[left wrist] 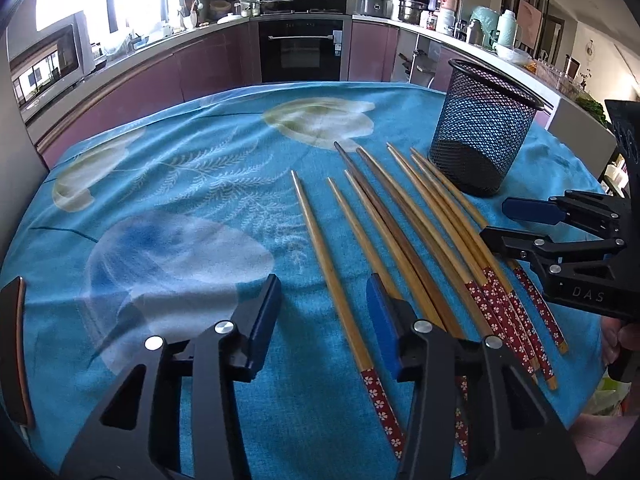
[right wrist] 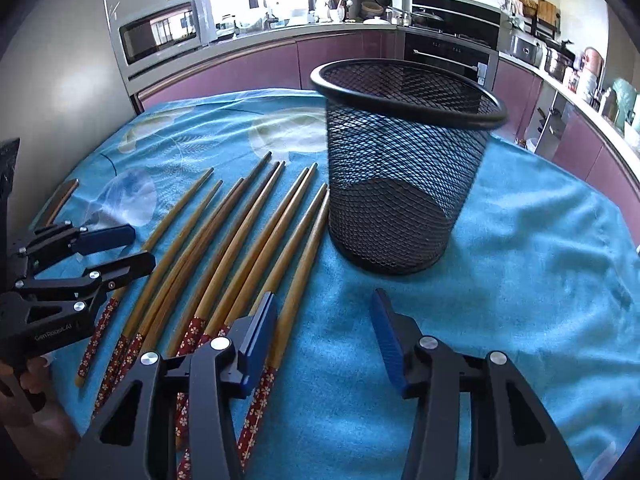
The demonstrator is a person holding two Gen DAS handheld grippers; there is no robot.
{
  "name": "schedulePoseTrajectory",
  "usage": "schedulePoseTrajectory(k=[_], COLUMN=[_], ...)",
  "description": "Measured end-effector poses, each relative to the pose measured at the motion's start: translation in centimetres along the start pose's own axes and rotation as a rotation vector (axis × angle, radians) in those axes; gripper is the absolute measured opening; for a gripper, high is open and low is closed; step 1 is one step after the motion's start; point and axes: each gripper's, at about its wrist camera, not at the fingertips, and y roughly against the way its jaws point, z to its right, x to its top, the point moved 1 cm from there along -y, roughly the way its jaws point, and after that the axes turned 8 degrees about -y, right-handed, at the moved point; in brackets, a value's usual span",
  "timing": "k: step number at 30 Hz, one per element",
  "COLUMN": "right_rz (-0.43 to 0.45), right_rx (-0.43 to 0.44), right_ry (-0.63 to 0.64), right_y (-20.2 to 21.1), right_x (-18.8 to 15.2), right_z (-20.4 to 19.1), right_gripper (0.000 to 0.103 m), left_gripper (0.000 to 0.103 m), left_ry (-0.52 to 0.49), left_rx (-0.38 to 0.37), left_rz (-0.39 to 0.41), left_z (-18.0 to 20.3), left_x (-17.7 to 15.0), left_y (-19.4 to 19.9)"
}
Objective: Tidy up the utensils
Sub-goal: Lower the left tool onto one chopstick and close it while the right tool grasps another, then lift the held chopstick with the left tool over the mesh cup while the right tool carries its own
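Mesh cup (right wrist: 404,168): black, upright on the blue cloth (right wrist: 520,280), nothing in it
Chopsticks (left wrist: 404,240): loose fan lying flat just left of the cup, tips toward it, red flowered ends away from it
Left gripper (left wrist: 324,312): part open over the chopsticks farthest from the cup, one between its jaws, pads not pressing
Right gripper (right wrist: 324,332): part open, holding nothing, by the chopstick nearest the cup

The chopsticks (left wrist: 384,236) lose their patterned ends under the left gripper (left wrist: 324,316) at six o'clock; the counter clutter stays too small to tell.
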Motion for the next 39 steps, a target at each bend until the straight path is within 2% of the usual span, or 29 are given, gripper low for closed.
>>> schedulePoseTrajectory(k=[2,3,6,7,8,9,11,18,25,30,39], right_rz=[-0.003,-0.004,-0.003,-0.004,-0.007,-0.012,-0.010,0.038,0.122,0.194,0.331], right_rx=[0.004,0.012,0.029,0.037,0.057,0.076,0.084,0.138,0.225,0.278,0.313], right_ry=[0.011,0.010,-0.013,-0.025,-0.037,-0.050,-0.059,-0.085,-0.075,-0.074,-0.064], right_y=[-0.3,-0.4,-0.7,-0.8,-0.7,-0.7,-0.6,1.1,4.6,7.2,11.4], right_x=[0.3,0.6,0.9,1.0,1.1,1.1,1.0,0.9,1.3,2.0,3.6], right_z=[-0.1,-0.2,0.0,0.1,0.3,0.4,0.6,0.9,0.9,0.9,1.3], right_gripper=[0.041,0.039,0.028,0.021,0.012,0.009,0.006,0.006,0.006,0.006,0.006], left_gripper=[0.042,0.037,0.017,0.012,0.012,0.011,0.009,0.007,0.007,0.007,0.007], left_ry=[-0.003,-0.005,-0.001,0.005,0.018,0.028,0.049,0.097,0.105,0.098,0.096], left_rx=[-0.001,-0.001,-0.015,-0.025,-0.030,-0.033,-0.040,-0.067,-0.153,-0.210,-0.304], left_rz=[-0.006,-0.007,-0.008,-0.008,-0.007,-0.005,0.000,0.021,0.077,0.144,0.315], left_z=[0.1,0.2,0.2,0.2,0.2,0.1,0.0,-0.7,-1.0,-0.9,-1.1], left_x=[0.3,0.6,0.9,0.9,1.0,0.9,0.8,0.5,1.4,2.5,5.0], left_y=[-0.4,-0.6,-0.8,-0.8,-0.9,-0.7,-0.5,0.4,3.2,6.1,12.6])
